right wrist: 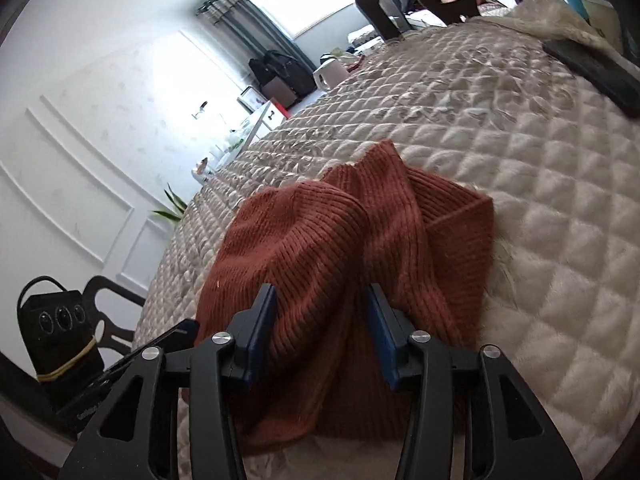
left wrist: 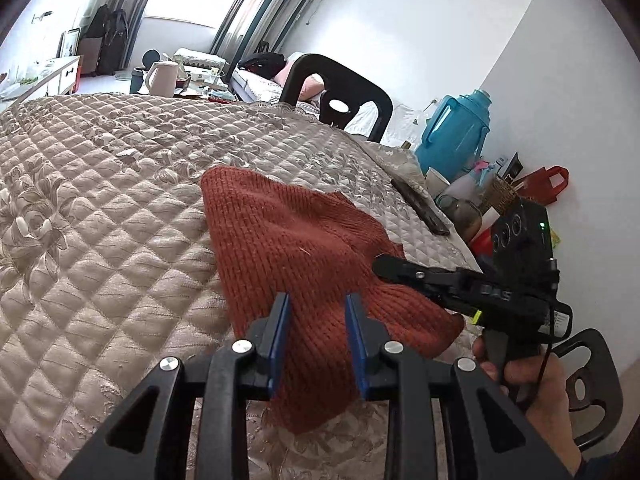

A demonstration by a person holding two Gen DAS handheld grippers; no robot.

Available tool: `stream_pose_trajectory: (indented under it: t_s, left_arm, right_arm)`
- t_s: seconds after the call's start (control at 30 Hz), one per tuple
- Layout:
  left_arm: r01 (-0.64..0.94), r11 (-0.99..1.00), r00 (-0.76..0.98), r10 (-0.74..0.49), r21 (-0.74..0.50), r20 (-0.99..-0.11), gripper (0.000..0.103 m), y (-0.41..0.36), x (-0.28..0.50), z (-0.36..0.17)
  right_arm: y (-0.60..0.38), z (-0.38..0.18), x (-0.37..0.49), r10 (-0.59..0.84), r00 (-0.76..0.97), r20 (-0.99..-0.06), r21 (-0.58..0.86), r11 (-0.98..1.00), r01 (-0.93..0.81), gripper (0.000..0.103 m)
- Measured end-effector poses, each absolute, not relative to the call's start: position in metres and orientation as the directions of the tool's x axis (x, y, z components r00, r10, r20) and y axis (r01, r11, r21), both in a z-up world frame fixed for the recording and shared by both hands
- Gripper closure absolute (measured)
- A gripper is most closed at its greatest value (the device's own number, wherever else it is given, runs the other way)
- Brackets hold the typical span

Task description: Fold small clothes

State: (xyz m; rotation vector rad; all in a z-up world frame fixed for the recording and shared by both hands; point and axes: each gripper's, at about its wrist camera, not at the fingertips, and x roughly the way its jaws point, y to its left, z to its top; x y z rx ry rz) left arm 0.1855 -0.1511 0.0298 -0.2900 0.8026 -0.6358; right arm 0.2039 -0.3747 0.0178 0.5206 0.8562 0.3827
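You are between folds: the knit (left wrist: 288, 236) lies rumpled on the quilt (left wrist: 100, 200), its loose corner toward 1 o'clock. Left tool (left wrist: 318, 300) and right tool (right wrist: 322, 292) both stand spread, pinching nothing. Next, re-grip that corner and fold it flat.

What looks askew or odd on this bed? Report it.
The rust knit garment lies rumpled, not flat: one flap stands up in a ridge, another has a loose folded corner. A dark phone-like slab lies near the quilt's edge.
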Motion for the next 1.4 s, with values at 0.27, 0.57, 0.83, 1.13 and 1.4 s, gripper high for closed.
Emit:
stream_pose_trajectory:
  t_s: [0.27,0.57,0.83,1.13,1.4]
  left_arm:
    - [0.464,0.765,0.518,-0.644,-0.447,-0.564,0.073,-0.166,0.181,0.042]
    - [0.536,0.743,0.463,-0.656,-0.401,-0.595,0.073,-0.203,0.176,0.032]
    - [0.545,0.738,0.457,-0.659,-0.398,-0.597,0.067,-0.208,0.172,0.031]
    - [0.567,0.754,0.480,-0.630,-0.332,-0.611,0.067,-0.220,0.166,0.028]
    - [0.561,0.761,0.497,-0.625,-0.327,-0.601,0.066,-0.207,0.161,0.041]
  right_arm:
    - [-0.391,0.048,0.208,0.535,0.640,-0.552,0.569,0.802,-0.181,0.090]
    - [-0.429,0.008,0.224,0.494,0.607,-0.623,0.555,0.826,-0.103,0.090]
    - [-0.448,0.040,0.203,0.433,0.692,-0.577,0.532,0.843,-0.084,0.103]
    - [-0.438,0.054,0.153,0.507,0.714,-0.482,0.596,0.788,-0.158,0.053]
    - [-0.428,0.015,0.155,0.369,0.673,-0.642,0.450,0.891,-0.059,0.103]
